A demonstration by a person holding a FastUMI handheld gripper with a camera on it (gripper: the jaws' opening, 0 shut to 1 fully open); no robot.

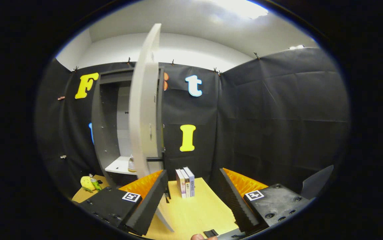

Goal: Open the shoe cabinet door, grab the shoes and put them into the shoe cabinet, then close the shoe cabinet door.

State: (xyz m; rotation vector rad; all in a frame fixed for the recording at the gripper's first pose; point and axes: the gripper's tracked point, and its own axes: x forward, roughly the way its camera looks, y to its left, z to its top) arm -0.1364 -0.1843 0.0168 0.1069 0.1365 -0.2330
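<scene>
Tall shoe cabinet (106, 126) of smooth grey panels, standing upright against the black cloth wall at the back of a pale wooden bench (196, 208). Cabinet door (143, 110) swung wide open, seen edge-on as a flat, matte, off-white slab with a rounded top, curving up well above the cabinet's own roof. Short dark bar handle (154, 159) jutting sideways from the door's lower part. Inside the cabinet, a smooth white shelf (119, 165) low down, with a small pale shoe (131, 164) resting on it, mostly hidden behind the door's edge; too small to make out further.

Claw (193, 196) spread open, gripping nothing, both fingers apart with bare bench between them. Each finger (149, 203) a blocky wedge with a ridged, saw-toothed inner face and a square printed marker on its flat top. Left finger just in front of the door's lower edge, close beside it; contact cannot be told.

Just beyond the fingers, roughly between them, three slim books (185, 182) standing upright side by side on the bench, spines facing forward. Off to the left, beside the cabinet's foot, a lumpy yellow soft toy (87, 183) with green bits lying on the bench. Tip of a person's finger (198, 237) at the very near edge, below the claw.
</scene>
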